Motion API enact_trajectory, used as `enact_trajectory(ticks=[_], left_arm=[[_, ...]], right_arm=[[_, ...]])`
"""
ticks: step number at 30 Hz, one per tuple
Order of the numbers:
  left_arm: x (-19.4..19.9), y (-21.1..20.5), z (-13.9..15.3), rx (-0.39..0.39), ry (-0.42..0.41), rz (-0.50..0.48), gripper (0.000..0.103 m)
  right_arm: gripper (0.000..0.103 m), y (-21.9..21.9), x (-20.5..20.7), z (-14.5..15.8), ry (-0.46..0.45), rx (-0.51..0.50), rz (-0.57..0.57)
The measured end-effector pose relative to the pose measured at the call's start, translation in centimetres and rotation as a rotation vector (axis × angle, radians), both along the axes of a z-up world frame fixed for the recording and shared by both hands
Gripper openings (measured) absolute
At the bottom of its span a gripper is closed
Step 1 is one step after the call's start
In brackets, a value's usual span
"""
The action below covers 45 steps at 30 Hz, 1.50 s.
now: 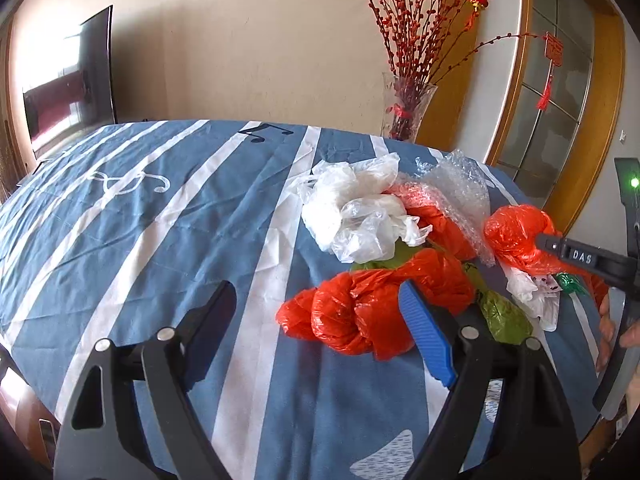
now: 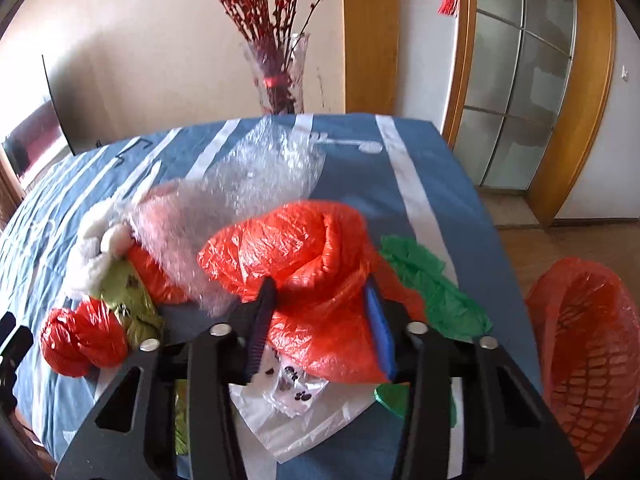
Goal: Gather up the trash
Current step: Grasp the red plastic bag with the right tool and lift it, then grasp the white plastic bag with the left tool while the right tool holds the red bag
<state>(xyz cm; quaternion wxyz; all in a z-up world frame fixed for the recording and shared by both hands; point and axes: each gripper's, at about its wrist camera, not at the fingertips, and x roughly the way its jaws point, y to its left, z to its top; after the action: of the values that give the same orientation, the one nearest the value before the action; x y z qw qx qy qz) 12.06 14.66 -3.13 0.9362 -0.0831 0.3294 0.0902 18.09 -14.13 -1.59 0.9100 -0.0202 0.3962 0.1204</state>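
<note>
A pile of crumpled plastic trash lies on the blue striped tablecloth (image 1: 160, 240). In the left wrist view my left gripper (image 1: 320, 308) is open and empty, just in front of a knotted red bag (image 1: 360, 312); white bags (image 1: 356, 216), bubble wrap (image 1: 456, 184) and a green bag (image 1: 504, 316) lie beyond. In the right wrist view my right gripper (image 2: 320, 300) has its jaws around a large red bag (image 2: 296, 252), the pads pressing its sides. A white bag (image 2: 296, 404) and green plastic (image 2: 432, 284) lie under and beside it.
A red mesh bin (image 2: 588, 360) lined with red plastic stands off the table's right edge. A glass vase (image 1: 404, 108) of red branches stands behind the table's far edge. A dark TV (image 1: 72, 80) is at the far left, a wooden door (image 2: 532, 80) at the right.
</note>
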Motion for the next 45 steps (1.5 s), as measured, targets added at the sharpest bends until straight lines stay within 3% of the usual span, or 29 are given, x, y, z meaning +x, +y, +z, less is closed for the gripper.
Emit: enact_trajectory(ticks=[1, 6, 12, 17, 21, 28, 31, 36, 45], left_arm=[[0.1, 0.0, -0.1, -0.005, 0.002, -0.003, 0.082], [0.9, -0.1, 0.2, -0.015, 0.003, -0.028, 0.082], [3.9, 0.3, 1.3, -0.04, 0.015, -0.056, 0.08], [7.4, 0.8, 1.6, -0.065, 0.053, -0.06, 0.07], [9.9, 1.2, 0.8, -0.067, 0.101, -0.044, 0.06], [12.1, 1.7, -1.6, -0.053, 0.204, -0.023, 0.056], [12.2, 2.3, -2.4, -0.097, 0.236, -0.031, 0.041], [11.8, 2.9, -2.5, -0.116, 0.221, -0.034, 0.024], [9.7, 2.7, 1.4, -0.083, 0.119, -0.048, 0.022]], right_arm=[[0.024, 0.1, -0.1, -0.2, 0.005, -0.004, 0.007], [0.015, -0.2, -0.7, 0.3, -0.015, 0.038, 0.012], [0.013, -1.8, -2.7, 3.3, -0.095, 0.128, -0.005], [0.013, -3.5, -4.1, 5.0, -0.128, 0.177, -0.022], [0.013, -4.3, -4.6, 5.5, -0.136, 0.178, -0.031], [0.013, -5.2, -4.8, 5.3, -0.123, 0.18, -0.047], [0.013, -5.4, -4.9, 5.3, -0.121, 0.183, -0.049], [0.013, -5.8, -5.2, 5.3, -0.124, 0.185, -0.054], [0.013, -7.2, -6.4, 6.5, -0.16, 0.198, -0.075]])
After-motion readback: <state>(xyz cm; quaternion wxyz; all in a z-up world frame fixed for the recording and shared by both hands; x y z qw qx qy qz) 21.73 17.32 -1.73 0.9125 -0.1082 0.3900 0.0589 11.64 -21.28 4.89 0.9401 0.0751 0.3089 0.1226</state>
